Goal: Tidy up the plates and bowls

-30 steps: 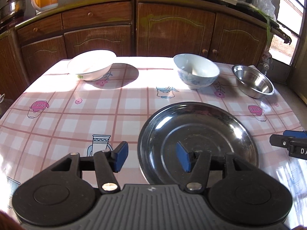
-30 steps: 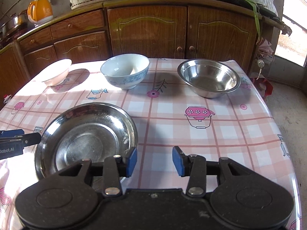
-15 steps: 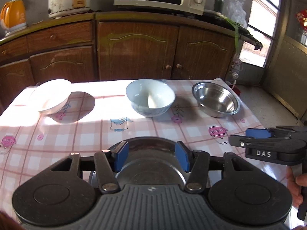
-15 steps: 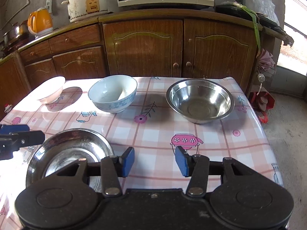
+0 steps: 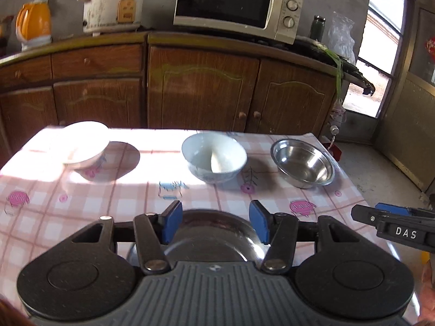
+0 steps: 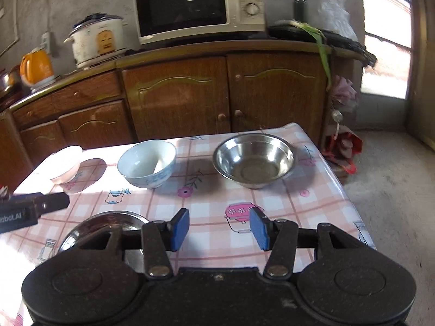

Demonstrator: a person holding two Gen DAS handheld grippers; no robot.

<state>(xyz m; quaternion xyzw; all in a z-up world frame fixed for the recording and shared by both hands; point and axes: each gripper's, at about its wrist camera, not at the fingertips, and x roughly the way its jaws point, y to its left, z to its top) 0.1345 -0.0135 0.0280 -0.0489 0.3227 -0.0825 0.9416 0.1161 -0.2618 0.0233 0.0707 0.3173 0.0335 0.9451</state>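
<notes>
Three bowls stand in a row at the far side of the checked table: a white bowl [image 5: 84, 145] on the left, a blue-patterned bowl [image 5: 214, 157] in the middle and a steel bowl [image 5: 303, 163] on the right. A wide steel plate [image 5: 214, 233] lies near the front edge, mostly hidden under my left gripper [image 5: 214, 224], which hangs open above it with nothing between its fingers. My right gripper [image 6: 219, 228] hovers over bare tablecloth, its jaws opening and empty. From the right wrist view the plate [image 6: 108, 222] is at the lower left, the steel bowl [image 6: 254, 160] ahead.
Wooden cabinets [image 5: 201, 89] stand right behind the table, with a microwave [image 5: 236, 2], rice cooker [image 5: 112, 6] and orange kettle [image 5: 34, 24] on the counter. The table's right edge [image 6: 350, 198] drops to a concrete floor near a doorway.
Both grippers rose and drew back from the table, so the plate slid low in both views and the counter came into sight. The right jaws widened.
</notes>
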